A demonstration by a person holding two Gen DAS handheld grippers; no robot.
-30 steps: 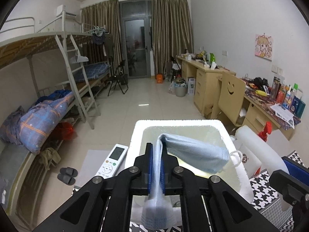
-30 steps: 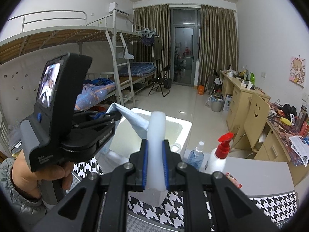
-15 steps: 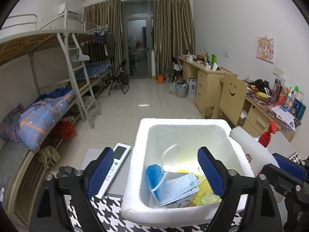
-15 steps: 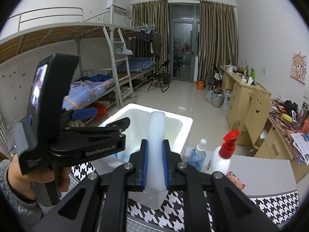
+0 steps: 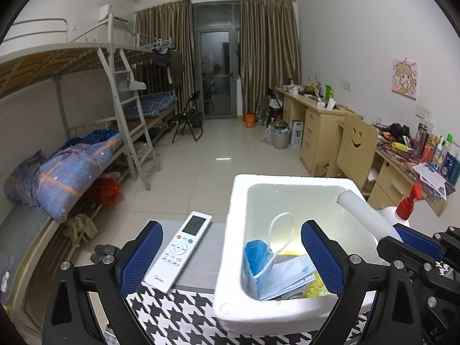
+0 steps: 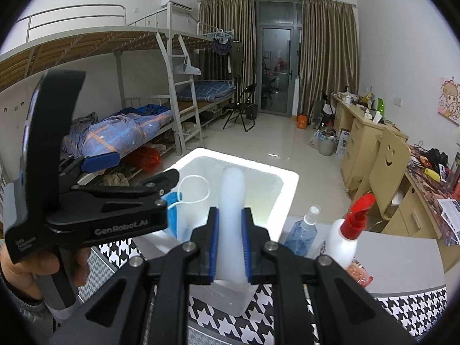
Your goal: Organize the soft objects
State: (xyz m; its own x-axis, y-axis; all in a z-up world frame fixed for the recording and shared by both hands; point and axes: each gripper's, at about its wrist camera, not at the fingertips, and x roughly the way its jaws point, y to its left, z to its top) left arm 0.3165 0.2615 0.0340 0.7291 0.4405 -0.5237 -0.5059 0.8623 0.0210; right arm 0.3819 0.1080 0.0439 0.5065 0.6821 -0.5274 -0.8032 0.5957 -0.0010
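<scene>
Your left gripper [image 5: 231,254]: jaws opening wide, empty. Blue face mask [image 5: 276,276] lies in foam box [image 5: 230,258], near wall. Right gripper [image 6: 230,243] pinches white foam roll [image 6: 232,198]: light, squashy. Grip gently at mid-length; expect sag toward free end.

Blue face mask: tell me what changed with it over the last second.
The left gripper let go of the blue face mask; its jaws are opening and the mask dropped into the white foam box. The right gripper stayed shut on the white foam piece.
</scene>
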